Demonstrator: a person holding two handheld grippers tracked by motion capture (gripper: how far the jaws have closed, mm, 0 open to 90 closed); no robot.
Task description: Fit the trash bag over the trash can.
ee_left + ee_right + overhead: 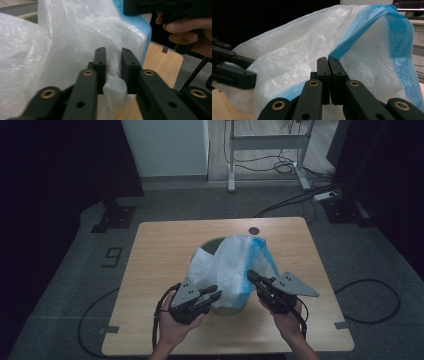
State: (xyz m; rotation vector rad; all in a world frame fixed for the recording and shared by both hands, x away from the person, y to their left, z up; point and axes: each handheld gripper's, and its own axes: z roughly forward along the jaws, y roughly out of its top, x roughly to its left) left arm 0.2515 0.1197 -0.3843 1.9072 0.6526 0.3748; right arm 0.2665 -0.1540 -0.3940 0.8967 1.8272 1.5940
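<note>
Plastic bag [232, 265] drapes over a green bin [215, 244] mid-table, seen from above, both grippers at its near side. Left gripper [113, 58] view: jaws slightly apart around a fold; pinch deeper. Right gripper [328, 62] view: jaws pressed together on the blue rim; hold steady.

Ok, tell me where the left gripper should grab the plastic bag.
Grip the plastic bag at its loose upper edge on the near left side, coming in level from the person's side. The film there stands up in a thin fold that slips between the jaws of the left gripper, opposite the right gripper, which pinches the blue rim.
</note>
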